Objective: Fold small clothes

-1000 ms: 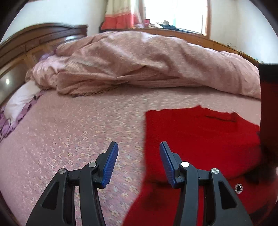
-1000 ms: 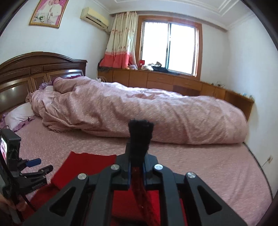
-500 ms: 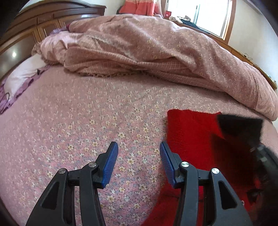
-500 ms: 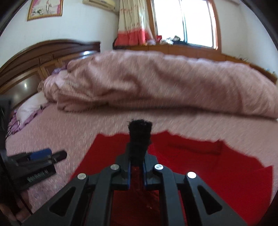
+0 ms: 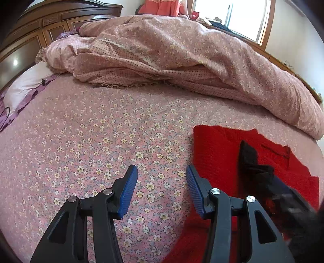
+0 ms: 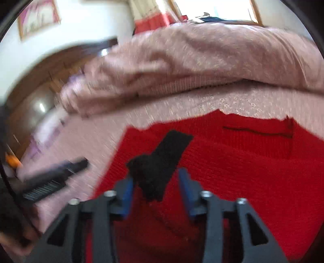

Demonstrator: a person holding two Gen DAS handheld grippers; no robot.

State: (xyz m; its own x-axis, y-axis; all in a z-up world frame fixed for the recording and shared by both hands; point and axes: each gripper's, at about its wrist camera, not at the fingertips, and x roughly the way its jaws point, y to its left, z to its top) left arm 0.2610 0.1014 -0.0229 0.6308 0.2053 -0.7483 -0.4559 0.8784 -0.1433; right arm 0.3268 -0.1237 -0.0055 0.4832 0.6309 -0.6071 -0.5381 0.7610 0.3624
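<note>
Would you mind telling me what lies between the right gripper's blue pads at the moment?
In the right wrist view, the opening right gripper has the black knitted cuff of the red knitted garment lying loose between its pads.

Daylight pours in from the window (image 5: 249,18), blown out to white. The left view is sharp, its edges bent and ringed in black. The right view smears with motion; the headboard (image 6: 40,87) carries a glare spot.

A sweater (image 5: 218,153) lies on the near right of the bed (image 5: 101,131); a quilt (image 5: 182,52) is heaped behind it, a pillow (image 5: 26,85) far left.
</note>
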